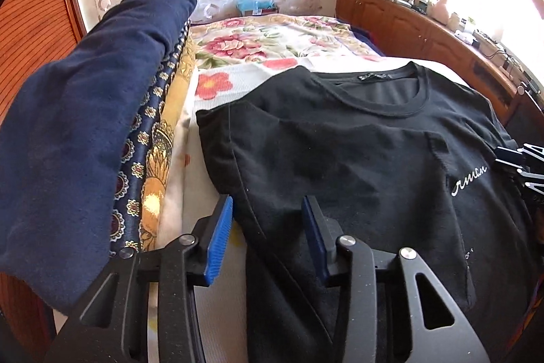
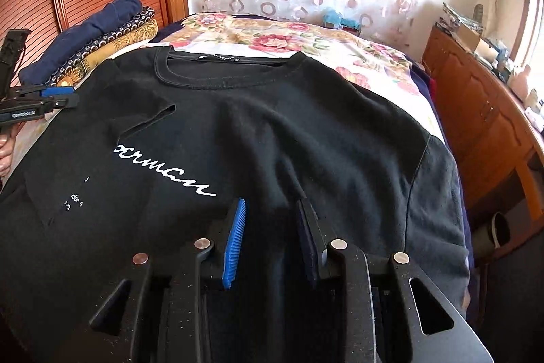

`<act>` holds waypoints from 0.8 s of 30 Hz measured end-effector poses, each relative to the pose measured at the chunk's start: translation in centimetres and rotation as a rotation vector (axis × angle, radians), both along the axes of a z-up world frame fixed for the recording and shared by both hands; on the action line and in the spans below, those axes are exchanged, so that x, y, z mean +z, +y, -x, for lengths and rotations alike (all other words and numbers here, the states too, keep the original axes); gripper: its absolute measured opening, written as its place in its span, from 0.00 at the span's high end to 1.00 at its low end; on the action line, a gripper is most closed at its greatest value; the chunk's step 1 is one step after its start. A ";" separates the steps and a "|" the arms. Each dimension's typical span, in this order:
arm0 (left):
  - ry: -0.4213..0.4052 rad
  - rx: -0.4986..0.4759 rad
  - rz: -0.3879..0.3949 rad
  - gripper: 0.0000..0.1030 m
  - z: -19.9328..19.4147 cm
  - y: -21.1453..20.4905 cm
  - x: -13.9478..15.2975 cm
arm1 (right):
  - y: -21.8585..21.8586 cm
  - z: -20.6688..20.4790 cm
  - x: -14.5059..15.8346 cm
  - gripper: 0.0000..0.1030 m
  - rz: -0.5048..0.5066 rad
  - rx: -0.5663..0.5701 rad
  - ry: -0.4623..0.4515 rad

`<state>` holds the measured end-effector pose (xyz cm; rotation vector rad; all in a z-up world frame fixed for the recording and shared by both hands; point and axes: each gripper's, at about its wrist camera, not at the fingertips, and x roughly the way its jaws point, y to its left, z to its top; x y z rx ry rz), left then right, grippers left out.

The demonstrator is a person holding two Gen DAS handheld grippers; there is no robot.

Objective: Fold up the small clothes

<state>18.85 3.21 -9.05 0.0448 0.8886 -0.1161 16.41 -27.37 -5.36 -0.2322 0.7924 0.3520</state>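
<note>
Black T-shirt [image 1: 357,138] flat ahead of your jaws, left gripper [image 1: 268,240] part-open astride its folded edge, right gripper [image 2: 272,240] part-open over its front, neither gripping.

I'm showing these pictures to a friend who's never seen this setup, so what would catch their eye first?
A black T-shirt with white script lettering fills the middle, spread on a bed with a floral cover, one sleeve already folded in over the chest. At the bed's left edge sits a stack of folded clothes, topped by a navy piece. Each view's foreground shows a claw's blue pads standing apart just above the shirt.
</note>
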 end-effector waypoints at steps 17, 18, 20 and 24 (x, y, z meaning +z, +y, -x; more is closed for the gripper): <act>-0.084 0.015 -0.071 0.94 0.4 1.9 2.7 | 0.0 -0.7 -0.3 0.69 0.006 0.003 -0.003; -0.087 0.013 -0.069 0.94 0.5 1.8 2.9 | 0.0 -0.7 -0.3 0.69 0.006 0.003 -0.003; -0.106 0.006 -0.063 0.87 1.1 1.4 3.4 | 0.0 -0.7 -0.3 0.69 0.006 0.003 -0.003; -0.142 -0.032 -0.002 0.68 2.5 0.7 4.5 | 0.0 -0.7 -0.3 0.69 0.004 0.004 -0.002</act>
